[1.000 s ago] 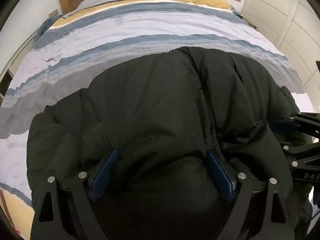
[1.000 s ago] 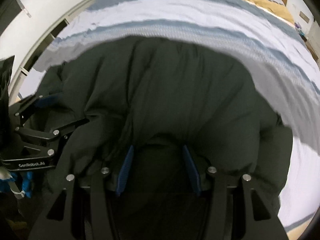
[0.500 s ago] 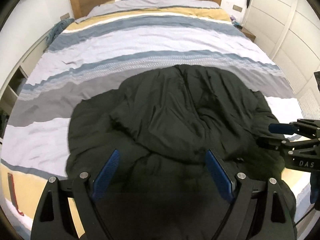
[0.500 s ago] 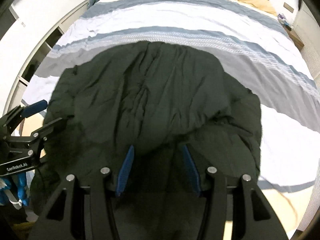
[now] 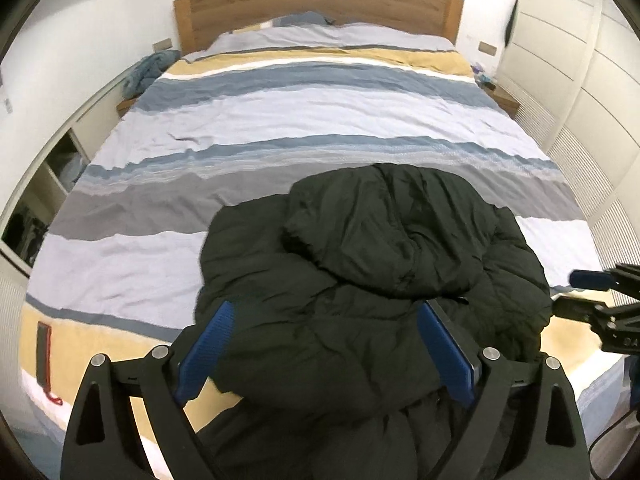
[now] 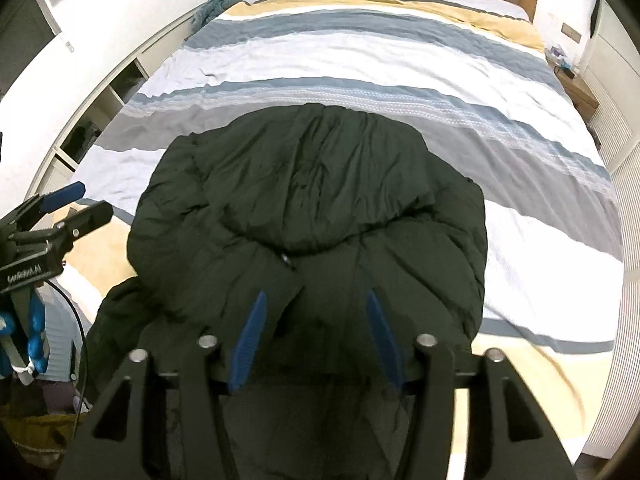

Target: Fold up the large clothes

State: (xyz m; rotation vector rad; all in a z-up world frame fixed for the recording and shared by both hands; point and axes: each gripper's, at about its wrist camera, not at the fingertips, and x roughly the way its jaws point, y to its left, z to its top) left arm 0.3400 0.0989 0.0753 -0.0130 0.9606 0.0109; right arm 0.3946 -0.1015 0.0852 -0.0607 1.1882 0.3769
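Note:
A black puffy jacket [image 5: 380, 240] lies bunched on the near end of the striped bed [image 5: 320, 112], its near edge hanging over the foot of the bed. My left gripper [image 5: 325, 312] hovers above its near part, jaws wide and opening, the pads clear of the cloth. In the right wrist view the jacket [image 6: 312, 184] fills the middle. My right gripper [image 6: 315, 296] hangs above it, jaws opening, nothing pinched. Each gripper shows in the other's view: the left gripper [image 6: 60, 208] at the left edge, the right gripper [image 5: 592, 292] at the right edge.
The wooden headboard [image 5: 316, 4] stands at the far end. White wardrobe doors [image 5: 580, 60] run along the right side and open shelving [image 5: 52, 184] along the left. A nightstand [image 5: 504, 98] sits at the far right, and a blue cloth [image 5: 148, 68] at the far left.
Both grippers have risen and drawn back from the jacket, which now looks smaller and lies on the bed. Both pairs of jaws stand wider than before.

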